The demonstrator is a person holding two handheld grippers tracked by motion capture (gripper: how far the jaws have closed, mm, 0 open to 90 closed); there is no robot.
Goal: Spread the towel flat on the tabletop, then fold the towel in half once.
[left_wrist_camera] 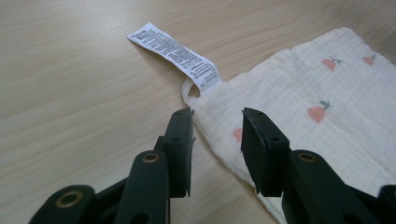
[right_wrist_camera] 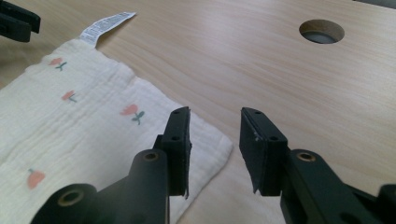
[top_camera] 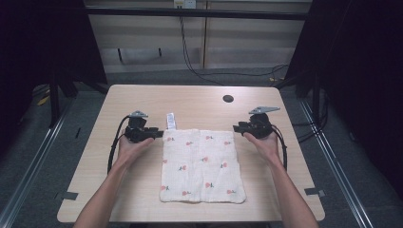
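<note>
Left hand-held gripper [top_camera: 153, 133]: jaws apart, nothing between the pads; in the left gripper view [left_wrist_camera: 217, 140] the cloth's far left corner lies in the gap below them, not pinched.
Right hand-held gripper [top_camera: 239, 128]: jaws apart and holding nothing; in the right gripper view [right_wrist_camera: 215, 140] one jaw hangs over the cloth's far right corner and the other over bare wood.
Key relation: each corner lies just inward of and below its own hand-held gripper, so each hand is nearest to its own corner; the two face each other along the cloth's far edge.
Cloth [top_camera: 202, 164]: cream with small red fruit prints, spread flat mid-surface, its far edge running left to right between the hands and its near edge toward the person.
Label [left_wrist_camera: 175, 51]: white printed tag lying flat on the wood, sewn at the far left corner, just beyond the left jaws.
Surface [top_camera: 142, 99]: pale wood, with a round hole [right_wrist_camera: 321, 31] beyond the right corner.
Likely next: closing on both far corners, by my judgement.
</note>
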